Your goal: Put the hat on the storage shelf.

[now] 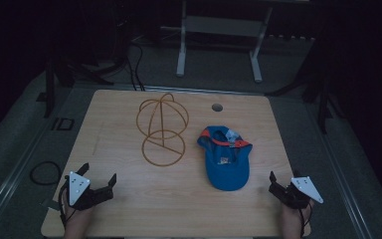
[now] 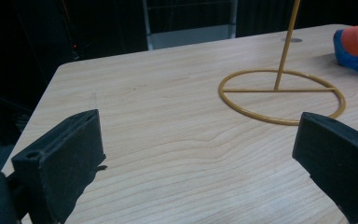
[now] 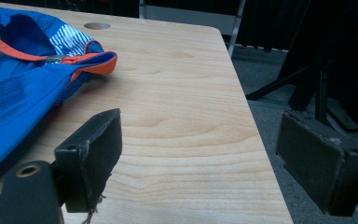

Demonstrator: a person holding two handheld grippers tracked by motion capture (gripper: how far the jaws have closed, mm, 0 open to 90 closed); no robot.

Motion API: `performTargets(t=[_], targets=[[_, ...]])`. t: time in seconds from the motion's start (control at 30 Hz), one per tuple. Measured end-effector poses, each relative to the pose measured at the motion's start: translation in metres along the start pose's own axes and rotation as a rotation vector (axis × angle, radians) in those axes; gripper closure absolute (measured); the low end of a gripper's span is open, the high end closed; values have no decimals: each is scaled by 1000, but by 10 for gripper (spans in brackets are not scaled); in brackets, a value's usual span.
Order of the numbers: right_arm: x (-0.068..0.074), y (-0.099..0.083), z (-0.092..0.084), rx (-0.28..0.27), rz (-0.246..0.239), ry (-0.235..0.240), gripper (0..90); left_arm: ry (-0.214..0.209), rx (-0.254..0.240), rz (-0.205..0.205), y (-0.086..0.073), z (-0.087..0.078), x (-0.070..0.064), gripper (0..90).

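Blue, with orange trim, the cap (image 1: 225,158) lies upside down on the table (image 1: 129,209), right of centre, its hollow facing up. Just left of it stands the stand (image 1: 162,127), a yellow wire frame with a ring base and a domed top, apart from the cap. The left gripper (image 1: 98,183) rests at the near left corner with its jaws spread and nothing between them; the right gripper (image 1: 277,185) sits at the near right edge, jaws likewise spread and bare, close to the cap's near end.

Judging by the layout, the step in hand is reaching for the cap, probably to seat it on the stand. It would go best with the right gripper taking the stiff brim or the orange-edged rim rather than the soft crown, and the left gripper steadying the ring base, since thin wire looks easy to tip.

As for containers, only the cap's open hollow counts as 1, and it holds nothing.
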State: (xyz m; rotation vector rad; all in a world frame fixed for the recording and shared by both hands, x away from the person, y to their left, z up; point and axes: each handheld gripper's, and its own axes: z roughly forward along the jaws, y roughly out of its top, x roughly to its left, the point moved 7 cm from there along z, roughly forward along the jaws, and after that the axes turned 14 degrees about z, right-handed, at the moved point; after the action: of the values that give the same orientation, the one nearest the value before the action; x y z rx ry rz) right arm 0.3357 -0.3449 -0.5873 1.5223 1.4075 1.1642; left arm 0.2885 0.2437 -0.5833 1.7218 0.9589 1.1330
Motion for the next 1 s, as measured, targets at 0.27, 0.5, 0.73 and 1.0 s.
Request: performTargets(t=[0.27, 0.5, 0.73, 1.0], targets=[[0, -2, 1, 43, 27, 8, 146, 0, -1, -3, 0, 0, 0, 22], [13, 1, 3, 108, 8, 65, 144, -3, -2, -5, 1, 0, -1, 22], [26, 27, 5, 140, -29, 106, 143, -8, -2, -4, 0, 0, -2, 22], [45, 64, 17, 176, 3, 220, 137, -10, -8, -12, 1, -1, -1, 22]])
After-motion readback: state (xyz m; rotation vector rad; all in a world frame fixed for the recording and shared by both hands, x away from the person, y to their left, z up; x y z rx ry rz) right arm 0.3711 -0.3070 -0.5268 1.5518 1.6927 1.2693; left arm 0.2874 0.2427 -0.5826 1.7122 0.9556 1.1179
